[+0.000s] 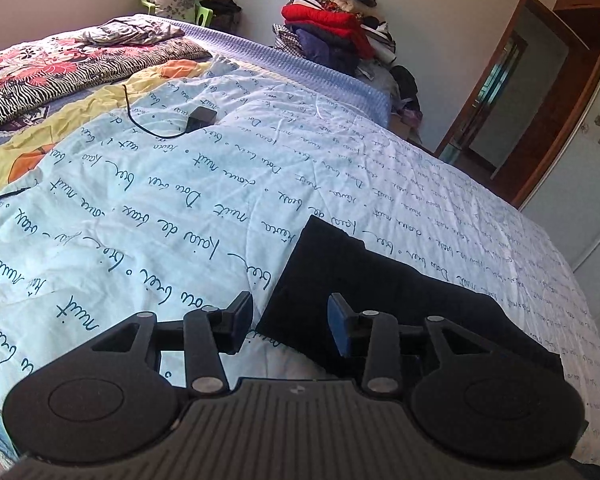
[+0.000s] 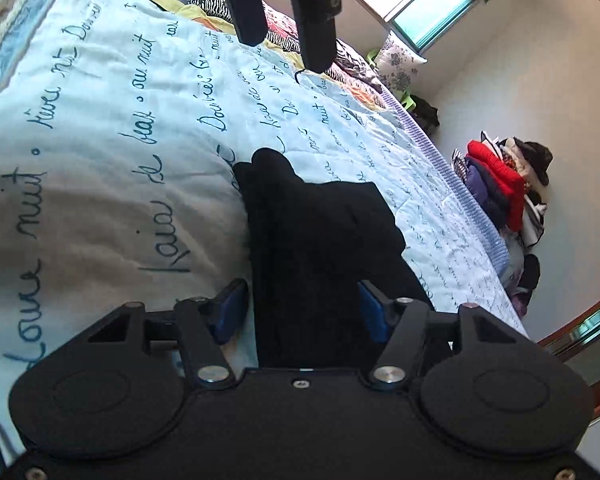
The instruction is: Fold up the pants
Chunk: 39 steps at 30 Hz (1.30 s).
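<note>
Dark pants (image 1: 360, 280) lie folded on the bed quilt (image 1: 160, 200); the left hand-held gripper (image 1: 290, 320) and the right hand-held gripper (image 2: 300, 312) both gape empty above them.

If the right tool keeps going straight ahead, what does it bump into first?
Most likely the black pants. They lie bunched on the blanket, right ahead of the right tool and between its open fingers, though how close is hard to judge.

My left wrist view sits low and close over the quilt (image 1: 148, 184), facing across the bed toward the clothes pile (image 1: 332, 28) and the wall. My right wrist view is rolled, close over the dark pants (image 2: 320, 240), facing the window corner. Both share quilt, pants, clothes pile.
</note>
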Each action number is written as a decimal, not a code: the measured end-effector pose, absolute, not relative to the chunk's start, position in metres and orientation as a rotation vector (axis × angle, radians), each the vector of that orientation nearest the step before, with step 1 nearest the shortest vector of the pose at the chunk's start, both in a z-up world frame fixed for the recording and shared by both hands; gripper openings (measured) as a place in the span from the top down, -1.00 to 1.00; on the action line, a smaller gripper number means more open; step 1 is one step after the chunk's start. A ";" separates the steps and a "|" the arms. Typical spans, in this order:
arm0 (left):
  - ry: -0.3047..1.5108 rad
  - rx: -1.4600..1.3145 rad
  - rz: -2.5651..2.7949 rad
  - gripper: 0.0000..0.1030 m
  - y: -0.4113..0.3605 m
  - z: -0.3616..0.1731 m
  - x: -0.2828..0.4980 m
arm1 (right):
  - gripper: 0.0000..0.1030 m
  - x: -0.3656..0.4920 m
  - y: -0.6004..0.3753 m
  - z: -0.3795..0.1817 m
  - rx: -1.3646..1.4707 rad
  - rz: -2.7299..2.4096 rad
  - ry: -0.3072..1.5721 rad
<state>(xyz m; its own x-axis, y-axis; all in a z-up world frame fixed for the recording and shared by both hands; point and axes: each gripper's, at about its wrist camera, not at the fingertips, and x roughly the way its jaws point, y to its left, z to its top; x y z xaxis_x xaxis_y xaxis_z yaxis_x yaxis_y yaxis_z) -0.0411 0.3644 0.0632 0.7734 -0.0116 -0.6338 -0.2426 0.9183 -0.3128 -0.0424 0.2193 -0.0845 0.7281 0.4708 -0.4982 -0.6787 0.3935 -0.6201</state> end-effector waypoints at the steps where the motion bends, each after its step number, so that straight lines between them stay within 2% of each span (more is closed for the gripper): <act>1: 0.678 -0.401 0.130 0.11 0.366 0.062 -0.042 | -0.16 -0.044 0.223 -0.086 -0.926 0.735 0.251; 4: 0.681 -0.409 0.130 0.10 0.369 0.060 -0.042 | -0.15 -0.046 0.232 -0.089 -0.962 0.717 0.225; 5: 0.682 -0.413 0.130 0.09 0.370 0.060 -0.042 | -0.09 -0.044 0.235 -0.090 -0.957 0.711 0.234; 7: 0.684 -0.423 0.130 0.04 0.372 0.059 -0.042 | 0.45 -0.033 0.235 -0.087 -0.884 0.692 0.292; 9: 0.686 -0.443 0.127 -0.02 0.376 0.058 -0.041 | 0.46 -0.015 0.222 -0.081 -0.730 0.698 0.382; 11: 0.695 -0.487 0.105 -0.12 0.383 0.056 -0.037 | 0.59 -0.005 0.208 -0.075 -0.592 0.706 0.434; 12: 0.705 -0.518 0.093 -0.13 0.388 0.054 -0.034 | 0.72 -0.002 0.201 -0.069 -0.517 0.707 0.455; 13: 0.714 -0.544 0.083 -0.15 0.391 0.052 -0.030 | 0.76 -0.001 0.195 -0.064 -0.459 0.699 0.461; 16: 0.737 -0.613 0.028 -0.29 0.401 0.046 -0.017 | 0.80 -0.003 0.177 -0.052 -0.325 0.689 0.426; 18: 0.769 -0.683 -0.026 -0.36 0.405 0.034 -0.005 | 0.80 0.000 0.174 -0.054 -0.335 0.697 0.432; 21: 0.824 -0.844 -0.075 -0.36 0.411 0.009 0.010 | 0.80 0.001 0.171 -0.055 -0.289 0.724 0.436; 27: 0.807 -1.097 -0.158 -0.35 0.421 -0.023 0.022 | 0.83 0.012 0.158 -0.049 -0.190 0.730 0.426; 37: 0.851 -1.187 -0.200 -0.36 0.416 -0.054 0.068 | 0.83 0.018 0.153 -0.048 -0.124 0.753 0.436; 39: 0.881 -1.159 -0.164 -0.27 0.417 -0.057 0.080 | 0.83 0.019 0.154 -0.049 -0.124 0.760 0.441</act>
<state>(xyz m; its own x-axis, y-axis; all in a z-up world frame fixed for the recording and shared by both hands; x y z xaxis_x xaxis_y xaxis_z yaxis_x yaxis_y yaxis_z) 0.0803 0.4169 -0.0572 0.6655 -0.5369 -0.5185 -0.3139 0.4289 -0.8470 0.0193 0.1537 -0.0487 0.6387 0.6382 -0.4299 -0.6895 0.7227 0.0484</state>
